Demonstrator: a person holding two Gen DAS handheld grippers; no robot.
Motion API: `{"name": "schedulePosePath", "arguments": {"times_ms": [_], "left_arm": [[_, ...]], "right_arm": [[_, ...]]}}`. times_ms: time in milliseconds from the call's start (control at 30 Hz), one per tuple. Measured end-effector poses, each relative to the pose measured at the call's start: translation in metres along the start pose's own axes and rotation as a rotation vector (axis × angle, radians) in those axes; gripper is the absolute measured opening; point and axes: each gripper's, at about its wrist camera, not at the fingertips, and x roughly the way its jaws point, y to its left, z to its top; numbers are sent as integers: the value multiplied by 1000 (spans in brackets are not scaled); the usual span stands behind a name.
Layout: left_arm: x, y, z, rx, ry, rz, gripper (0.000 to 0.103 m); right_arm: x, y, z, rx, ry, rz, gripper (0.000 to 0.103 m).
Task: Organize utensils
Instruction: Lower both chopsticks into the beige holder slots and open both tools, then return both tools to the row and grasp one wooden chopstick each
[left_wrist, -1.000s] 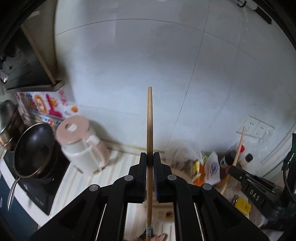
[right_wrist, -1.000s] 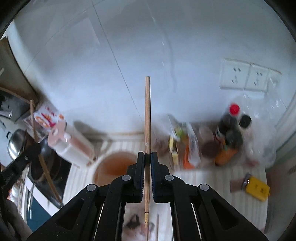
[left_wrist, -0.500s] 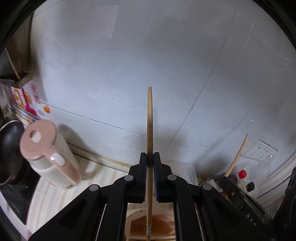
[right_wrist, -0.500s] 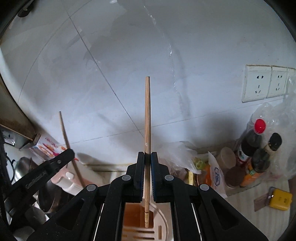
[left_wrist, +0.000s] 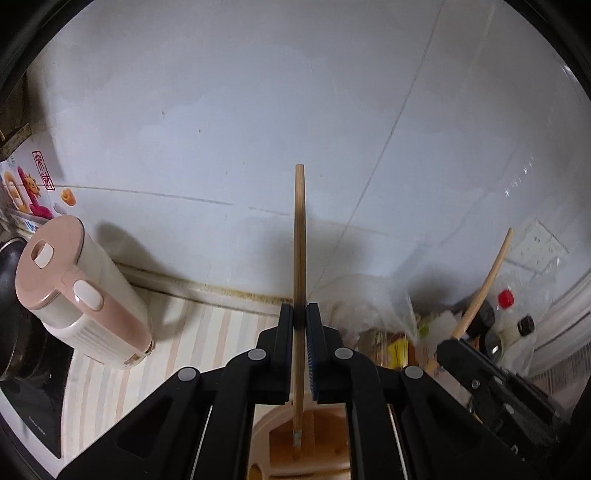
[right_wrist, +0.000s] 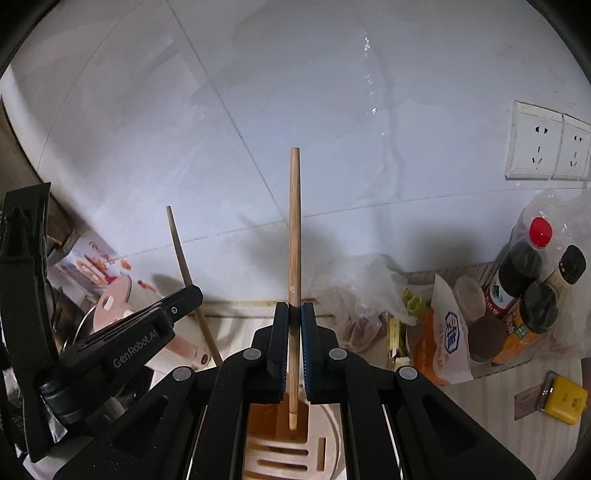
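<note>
While both my hands are busy, each one has its own wooden chopstick pinched tight. My left gripper (left_wrist: 300, 317) is clamped on one chopstick (left_wrist: 300, 236), which stands nearly upright between the pads, its top end against the white tiled wall (left_wrist: 258, 110) and its lower end dipping down over the beige utensil holder (left_wrist: 266, 428) right under the fingers. Can't really tell if the tip is touching the inside or just hanging in the opening.

Same deal on the right: my right gripper (right_wrist: 294, 317) is squeezed shut on the other chopstick (right_wrist: 294, 229), also upright, with its bottom end just over an open slot of that holder (right_wrist: 325, 428), next to the slotted part of its lid.

From the right camera you can see my left gripper off to the left with its chopstick poking up at a slant. From the left camera the right one shows at the far right, same story.

Other stuff on the striped counter (left_wrist: 207, 332): a pink-and-white kettle (left_wrist: 81, 295) to the left, a dark pan (left_wrist: 11, 314) at the left edge, sauce bottles (right_wrist: 524, 266) and plastic bags (right_wrist: 362, 280) against the wall on the right, a small yellow thing (right_wrist: 563, 398) near them, and wall sockets (right_wrist: 546, 147) above.
</note>
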Motion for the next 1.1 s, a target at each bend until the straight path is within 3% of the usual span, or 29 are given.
{"name": "schedulePosePath", "arguments": {"times_ms": [200,233,300,333,367,433,533,633,700,767,933,1100], "left_arm": [[-20,10,-11,14,79,-39,6],[-25,9,-12,13,80,-45,9],[-40,14,-18,5,80,-29,16],[-48,18,-21,-2,72,-17,29],[-57,21,-25,-11,63,-1,51],[-75,29,-35,-40,30,44,75],[-90,39,-50,-52,-3,90,79],[-99,44,-67,-58,-24,123,103],[-102,41,-82,-52,-31,139,103],[-101,39,-94,-43,-21,156,103],[-83,35,-124,-15,43,181,103],[-51,33,-164,13,146,215,103]], "right_arm": [[6,6,-13,-42,122,43,8],[4,5,-15,-43,132,46,13],[-4,1,-18,-26,130,58,35],[-10,-2,-20,-12,122,63,46],[-17,-6,-22,2,114,62,51],[-32,-11,-27,21,98,52,56],[-54,-20,-38,40,74,10,68],[-73,-28,-52,49,43,-52,81],[-82,-30,-63,49,25,-76,88],[-87,-34,-75,46,7,-97,101],[-92,-45,-103,40,5,-163,101],[-71,-65,-141,36,108,-239,101]]}}
